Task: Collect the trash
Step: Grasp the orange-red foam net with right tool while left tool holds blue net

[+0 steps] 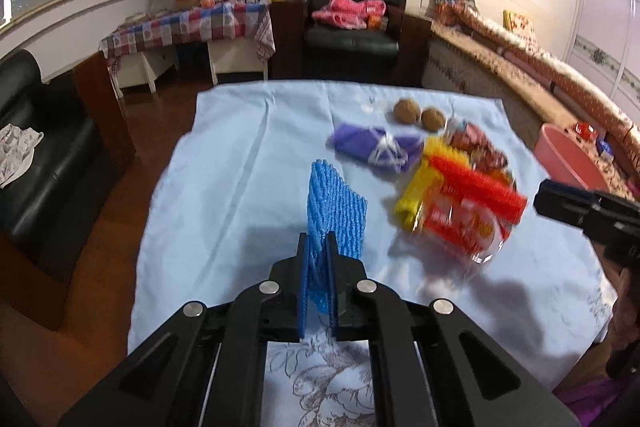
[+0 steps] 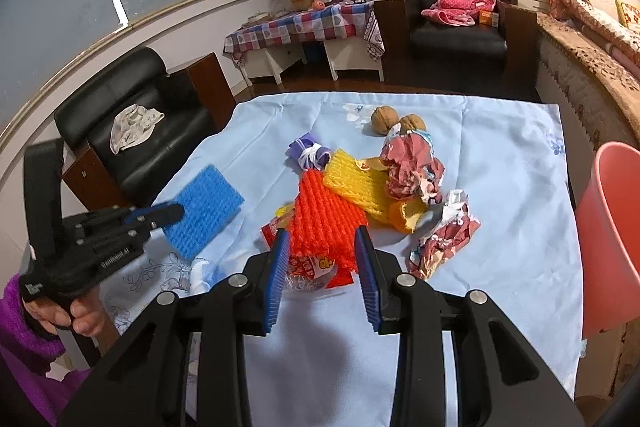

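Blue foam net [image 1: 335,215] is held pinched between the pads of the left hand-held gripper [image 1: 317,247], lifted clear of the table [image 1: 240,155]; it stands on edge ahead of the fingertips. In the right wrist view the same net [image 2: 204,211] is seen well to the left of the right hand-held gripper [image 2: 322,241].

The right hand-held gripper is spread wide and holds nothing. Just ahead of its fingertips, between them, the orange foam net [image 2: 326,223] is found lying over a clear snack wrapper [image 2: 308,267]. The yellow foam net [image 2: 360,183] lies just beyond, touching the orange one.

Step in hand, as judged: the blue net is to be carried to the pink bin [image 2: 612,235], which stands off the table edge to the right of the right hand-held gripper. The pinch should be kept firm, since light foam may slip; release is best made only once the net is over the bin mouth. The orange net could be taken next by the right side, and care is needed that the wrapper beneath is not dragged.

Count:
- foam nets: three (blue, orange, yellow)
- crumpled paper wads: two [image 2: 412,167], [image 2: 444,235]
- purple cloth bundle: one [image 2: 310,153]
- walnuts: two [image 2: 385,121], [image 2: 414,124]
- bin: one
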`<state>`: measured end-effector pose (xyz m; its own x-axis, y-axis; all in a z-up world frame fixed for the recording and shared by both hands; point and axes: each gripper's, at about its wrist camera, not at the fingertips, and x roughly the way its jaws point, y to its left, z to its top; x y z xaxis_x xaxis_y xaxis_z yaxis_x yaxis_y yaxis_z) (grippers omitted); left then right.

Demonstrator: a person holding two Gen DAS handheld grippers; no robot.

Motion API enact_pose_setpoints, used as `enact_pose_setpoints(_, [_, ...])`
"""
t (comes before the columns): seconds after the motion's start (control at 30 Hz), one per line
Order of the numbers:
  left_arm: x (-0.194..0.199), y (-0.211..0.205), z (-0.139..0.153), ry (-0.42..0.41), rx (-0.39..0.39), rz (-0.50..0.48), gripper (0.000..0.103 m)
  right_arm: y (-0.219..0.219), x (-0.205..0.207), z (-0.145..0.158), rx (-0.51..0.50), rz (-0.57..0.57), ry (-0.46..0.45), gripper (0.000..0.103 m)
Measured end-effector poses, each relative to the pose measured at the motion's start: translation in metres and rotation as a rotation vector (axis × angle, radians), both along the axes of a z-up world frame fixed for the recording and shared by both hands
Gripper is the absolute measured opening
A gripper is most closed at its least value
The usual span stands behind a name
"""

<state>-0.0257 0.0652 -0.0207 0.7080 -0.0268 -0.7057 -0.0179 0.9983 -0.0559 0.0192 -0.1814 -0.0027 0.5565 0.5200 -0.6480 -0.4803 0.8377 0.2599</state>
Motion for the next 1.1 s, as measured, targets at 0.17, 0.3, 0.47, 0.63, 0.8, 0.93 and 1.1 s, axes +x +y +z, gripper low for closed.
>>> enact_pose_setpoints(0.17, [0.0, 0.002, 0.011, -0.029, -0.017, 0.009, 0.007, 0.007, 0.008, 0.005, 0.017, 0.018, 0.016, 0.034])
enact_pose_setpoints(0.3, [-0.003, 0.002, 0.013, -0.035, -0.026, 0.007, 0.007, 0.02, 0.01, 0.004, -0.019, 0.04, -0.003, 0.034])
enact_pose_setpoints(0.47, [-0.002, 0.003, 0.011, -0.027, -0.051, 0.019, 0.007, 0.029, 0.016, -0.009, -0.081, 0.035, 0.018, 0.034])
enact_pose_setpoints(0.63, [-0.002, 0.002, 0.011, -0.032, -0.055, 0.015, 0.007, 0.027, 0.017, -0.018, -0.124, 0.013, 0.018, 0.034])
enact_pose_setpoints(0.8, [-0.002, -0.001, 0.012, -0.036, -0.053, 0.014, 0.007, 0.016, 0.018, -0.024, -0.102, -0.005, 0.051, 0.021])
enact_pose_setpoints(0.93, [-0.002, -0.003, 0.015, -0.041, -0.054, 0.017, 0.007, 0.008, 0.016, -0.025, -0.057, 0.006, 0.079, 0.013])
enact_pose_setpoints(1.1, [-0.005, -0.005, 0.02, -0.056, -0.053, 0.012, 0.007, 0.003, 0.006, -0.013, -0.013, 0.033, 0.056, 0.012])
